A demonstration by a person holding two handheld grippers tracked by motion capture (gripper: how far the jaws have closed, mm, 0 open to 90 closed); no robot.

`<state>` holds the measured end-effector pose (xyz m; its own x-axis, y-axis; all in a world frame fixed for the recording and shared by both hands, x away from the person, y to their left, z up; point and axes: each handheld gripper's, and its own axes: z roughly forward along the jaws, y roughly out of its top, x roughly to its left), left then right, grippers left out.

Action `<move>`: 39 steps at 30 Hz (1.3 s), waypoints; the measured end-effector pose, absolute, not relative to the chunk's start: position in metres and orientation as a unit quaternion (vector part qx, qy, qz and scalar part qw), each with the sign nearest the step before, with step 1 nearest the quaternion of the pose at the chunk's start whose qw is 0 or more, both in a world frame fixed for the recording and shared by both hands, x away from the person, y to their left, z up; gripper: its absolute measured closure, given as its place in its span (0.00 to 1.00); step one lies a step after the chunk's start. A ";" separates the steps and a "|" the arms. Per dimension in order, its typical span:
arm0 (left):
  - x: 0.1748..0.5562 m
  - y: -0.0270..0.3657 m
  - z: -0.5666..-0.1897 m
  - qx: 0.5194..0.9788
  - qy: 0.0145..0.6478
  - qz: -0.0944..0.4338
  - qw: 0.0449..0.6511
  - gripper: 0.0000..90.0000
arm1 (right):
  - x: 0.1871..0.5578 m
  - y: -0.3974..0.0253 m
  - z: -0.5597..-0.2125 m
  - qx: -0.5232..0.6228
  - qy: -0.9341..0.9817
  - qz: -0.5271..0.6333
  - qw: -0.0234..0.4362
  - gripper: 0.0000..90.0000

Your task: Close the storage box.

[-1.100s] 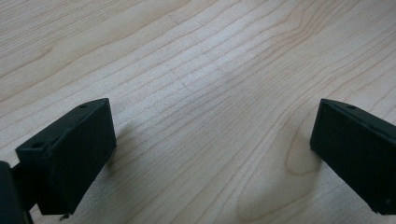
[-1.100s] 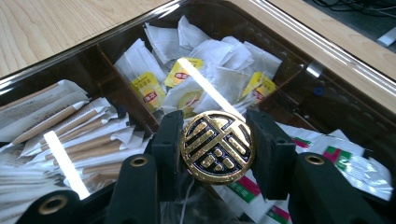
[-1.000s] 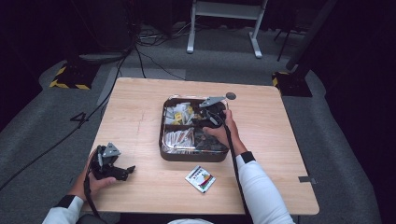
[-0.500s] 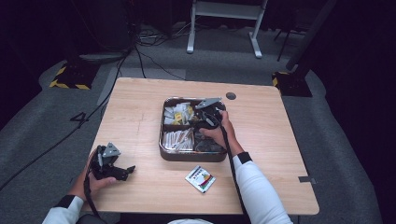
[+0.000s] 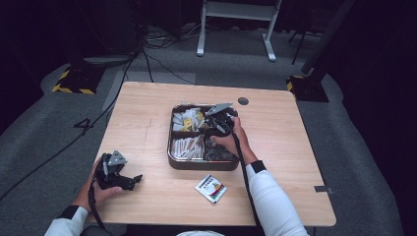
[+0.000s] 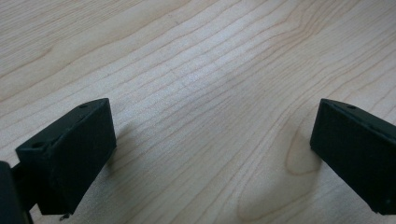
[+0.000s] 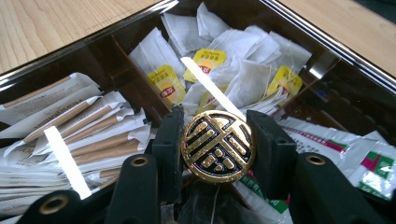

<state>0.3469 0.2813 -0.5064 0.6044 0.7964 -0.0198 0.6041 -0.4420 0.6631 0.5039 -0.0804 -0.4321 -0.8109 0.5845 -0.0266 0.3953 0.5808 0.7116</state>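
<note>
A dark square tray [image 5: 202, 165] with divided compartments sits at the middle of the table. At the centre of its dividers stands a round black-and-gold knob [image 7: 217, 145]. My right gripper [image 7: 217, 137] is down in the tray, one jaw pressed on each side of the knob. From above, the right gripper [image 5: 218, 124] hangs over the tray's centre with a hand behind it. My left gripper [image 5: 132, 180] rests near the table's front left corner, held in a hand. Its jaws [image 6: 210, 149] stand wide open over bare wood.
The tray holds tea bags with yellow tags [image 7: 224, 70], paper-wrapped sticks [image 7: 84, 126] and green-and-red sachets [image 7: 359, 158]. One loose sachet [image 5: 210, 188] lies on the table in front of the tray. A cable hole [image 5: 243, 101] sits behind the tray.
My right gripper has shifted slightly left and lower, toward the tray's centre. The left gripper has not moved.
</note>
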 end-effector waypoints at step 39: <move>0.346 0.281 -0.507 0.834 0.422 0.149 0.322 0.01 | 0.480 -0.128 -0.424 0.261 0.881 0.359 0.164 0.34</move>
<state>0.3463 0.2811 -0.5065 0.5994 0.8001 -0.0229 0.6080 -0.4365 0.6632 0.4799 -0.1284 -0.4240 -0.8099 0.5778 -0.1012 0.3424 0.6057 0.7183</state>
